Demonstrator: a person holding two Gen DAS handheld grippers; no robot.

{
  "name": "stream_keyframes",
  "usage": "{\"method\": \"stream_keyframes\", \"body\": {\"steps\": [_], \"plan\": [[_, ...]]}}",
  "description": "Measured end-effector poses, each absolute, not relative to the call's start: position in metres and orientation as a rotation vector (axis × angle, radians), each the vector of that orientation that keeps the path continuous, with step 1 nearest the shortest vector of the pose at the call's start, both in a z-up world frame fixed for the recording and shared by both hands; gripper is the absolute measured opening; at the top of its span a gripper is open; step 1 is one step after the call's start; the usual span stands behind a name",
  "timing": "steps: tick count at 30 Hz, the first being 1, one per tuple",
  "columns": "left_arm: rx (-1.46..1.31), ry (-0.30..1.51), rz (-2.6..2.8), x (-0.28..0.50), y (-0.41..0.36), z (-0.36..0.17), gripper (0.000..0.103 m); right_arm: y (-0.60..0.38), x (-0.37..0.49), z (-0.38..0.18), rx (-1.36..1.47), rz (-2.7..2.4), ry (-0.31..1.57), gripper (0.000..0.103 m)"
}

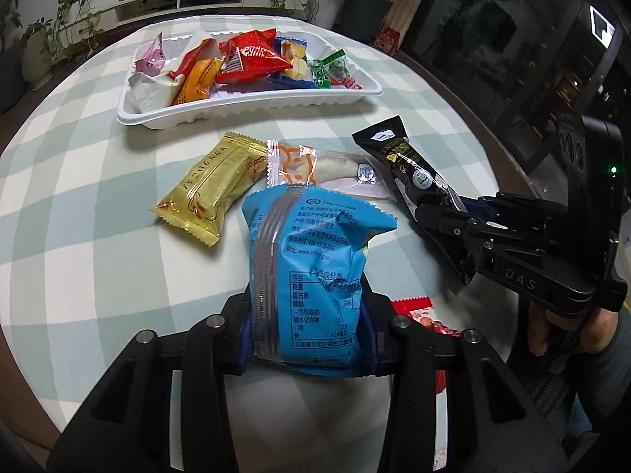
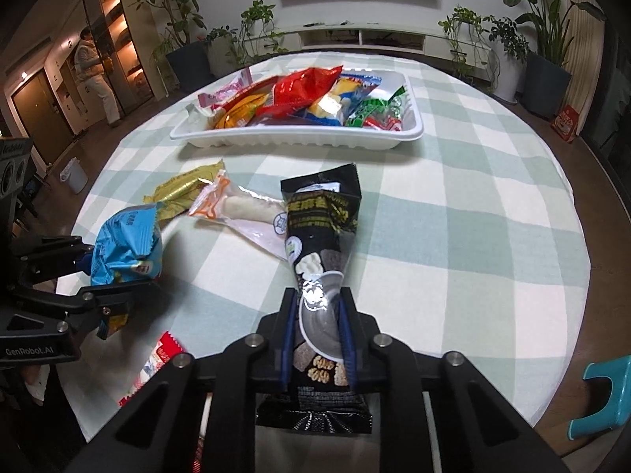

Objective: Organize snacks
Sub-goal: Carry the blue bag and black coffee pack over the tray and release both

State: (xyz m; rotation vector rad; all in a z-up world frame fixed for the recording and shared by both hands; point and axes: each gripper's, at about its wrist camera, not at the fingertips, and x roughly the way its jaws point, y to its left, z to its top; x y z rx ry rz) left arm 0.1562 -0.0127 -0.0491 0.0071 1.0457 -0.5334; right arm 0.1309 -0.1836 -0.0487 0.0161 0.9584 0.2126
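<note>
Snacks are split: many fill the white tray (image 2: 299, 138) at the far side of the bench (image 2: 473, 213), others lie loose nearer. Left tongs (image 1: 307, 339) clamp a blue pack (image 1: 311, 260); right tongs (image 2: 319, 339) pinch a black pack (image 2: 323, 228), its long axis pointing toward the tray. A gold pack (image 1: 213, 189) and a clear pack (image 1: 315, 169) lie between tongs and tray.
</note>
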Motion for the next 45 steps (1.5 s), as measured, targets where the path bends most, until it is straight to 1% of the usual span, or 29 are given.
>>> {"method": "stream_keyframes", "body": {"steps": [5, 10, 16, 23, 27, 32, 37, 45], "plan": [[-0.035, 1.024, -0.541, 0.152, -0.006, -0.041, 0.038, -0.193, 0.126, -0.037, 0.087, 0.216, 0.906, 0.021], [-0.106, 0.983, -0.556, 0.152, 0.007, -0.021, 0.038, -0.212, 0.12, -0.025, 0.215, 0.234, 0.839, 0.021], [-0.179, 0.928, -0.525, 0.164, 0.038, 0.008, 0.038, -0.242, 0.126, -0.021, 0.366, 0.191, 0.83, 0.021], [-0.234, 0.882, -0.492, 0.194, 0.069, 0.037, 0.038, -0.266, 0.141, -0.002, 0.374, 0.13, 0.81, 0.021], [-0.238, 0.853, -0.488, 0.228, 0.071, 0.06, 0.038, -0.273, 0.168, 0.027, 0.331, 0.119, 0.764, 0.021], [-0.227, 0.833, -0.476, 0.281, 0.054, 0.081, 0.038, -0.266, 0.22, 0.065, 0.255, 0.134, 0.716, 0.021], [-0.211, 0.86, -0.472, 0.332, 0.029, 0.079, 0.038, -0.25, 0.271, 0.071, 0.215, 0.161, 0.738, 0.021], [-0.195, 0.932, -0.449, 0.384, 0.002, 0.043, 0.038, -0.226, 0.324, 0.026, 0.172, 0.176, 0.863, 0.021]]}}
